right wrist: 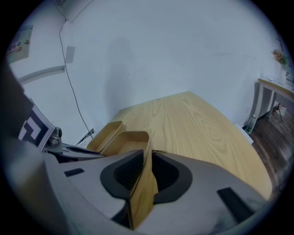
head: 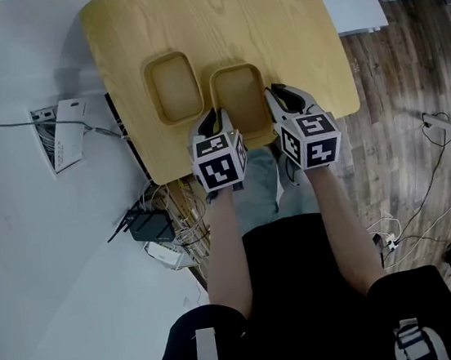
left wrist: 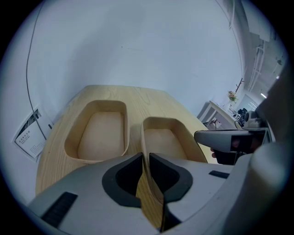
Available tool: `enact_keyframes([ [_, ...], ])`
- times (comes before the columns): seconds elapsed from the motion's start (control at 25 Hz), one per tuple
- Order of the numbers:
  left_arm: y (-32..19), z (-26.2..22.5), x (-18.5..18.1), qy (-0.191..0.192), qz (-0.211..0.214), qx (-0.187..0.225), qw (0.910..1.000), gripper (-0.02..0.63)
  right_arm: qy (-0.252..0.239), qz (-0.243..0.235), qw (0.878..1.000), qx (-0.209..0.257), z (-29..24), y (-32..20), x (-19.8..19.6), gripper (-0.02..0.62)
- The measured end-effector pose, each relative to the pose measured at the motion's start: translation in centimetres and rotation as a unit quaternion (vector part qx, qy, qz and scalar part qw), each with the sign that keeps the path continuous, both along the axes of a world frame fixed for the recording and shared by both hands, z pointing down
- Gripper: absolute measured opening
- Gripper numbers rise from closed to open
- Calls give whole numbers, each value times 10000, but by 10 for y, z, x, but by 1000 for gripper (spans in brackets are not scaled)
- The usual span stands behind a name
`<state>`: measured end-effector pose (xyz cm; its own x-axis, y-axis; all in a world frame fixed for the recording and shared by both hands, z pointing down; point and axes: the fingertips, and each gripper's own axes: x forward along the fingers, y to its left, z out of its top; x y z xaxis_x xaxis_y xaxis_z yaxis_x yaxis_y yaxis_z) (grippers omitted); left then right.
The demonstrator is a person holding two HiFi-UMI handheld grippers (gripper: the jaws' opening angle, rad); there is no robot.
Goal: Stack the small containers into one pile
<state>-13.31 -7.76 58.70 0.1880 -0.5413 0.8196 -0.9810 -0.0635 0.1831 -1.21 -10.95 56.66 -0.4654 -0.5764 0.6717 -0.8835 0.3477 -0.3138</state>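
Two shallow wooden containers lie side by side on the light wooden table. The left container stands free. The right container is near the table's front edge, held from both sides. My left gripper is shut on its left wall. My right gripper is shut on its right wall. In each gripper view the thin wall runs straight between the dark pads.
A router and tangled cables lie on the white floor left of the table. A paper sheet lies further left. Wood flooring with cables runs along the right. A white desk stands far right.
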Motion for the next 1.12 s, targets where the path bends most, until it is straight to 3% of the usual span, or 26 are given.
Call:
enact_keyframes([
  [0.28,-1,4,1,145,-95,-23,9998,52,-137,-26,9999,2,-3,-3,-4,64],
  [0.52,-1,5,4,231,-102,-2,9997,46,-110,-256,9984,-501,23,16,-13,87],
  [0.84,-6,-2,10,501,-89,149,9986,35,149,-318,9952,-914,39,23,-13,70],
  [1.12,-26,-32,12,523,-77,488,9974,38,212,-278,9977,-581,6,-1,-11,63],
])
